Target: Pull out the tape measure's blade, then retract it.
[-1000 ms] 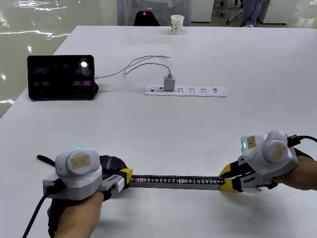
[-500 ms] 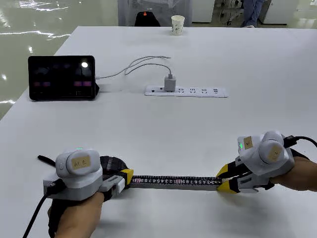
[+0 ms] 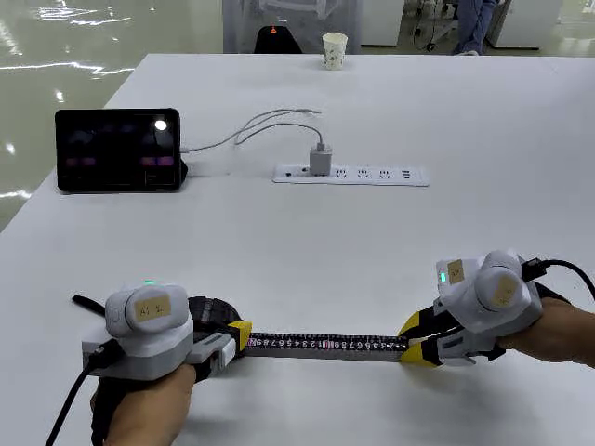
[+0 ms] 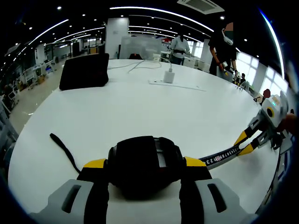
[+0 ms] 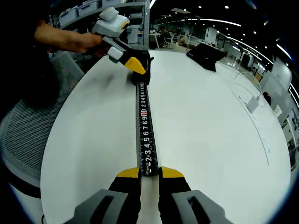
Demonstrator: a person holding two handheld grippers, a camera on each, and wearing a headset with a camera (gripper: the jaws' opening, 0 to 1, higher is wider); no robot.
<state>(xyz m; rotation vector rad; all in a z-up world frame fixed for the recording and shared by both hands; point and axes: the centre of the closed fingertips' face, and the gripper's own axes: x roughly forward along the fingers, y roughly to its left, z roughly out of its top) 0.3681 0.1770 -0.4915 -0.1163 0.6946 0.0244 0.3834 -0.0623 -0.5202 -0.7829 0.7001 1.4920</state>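
Two tools and one tape measure, all on the near side of the power strip (image 3: 353, 173) and well apart from it, close to the bench (image 3: 418, 251) edge. The left tool (image 3: 232, 336) is clamped around the black case (image 4: 145, 161), one jaw on each flank. My guess is that's to anchor it so the spring can't drag it along. The right tool (image 3: 416, 339) is pinched tight on the free end of the blade (image 3: 325, 343). That leaves the blade stretched flat on the bench between them, roughly parallel to the power strip. Gripping the tip makes sense to me, since the blade can be fed back slowly instead of snapping home.

Stuff I can't make out:
- The end hook is buried between the right jaws.
- In the head view the case is mostly tucked behind the left tool.
- I can't spot any lock button.
- The blade's numbers only read clearly in the right gripper view.

A thin strap (image 4: 63, 147) trails off the case.
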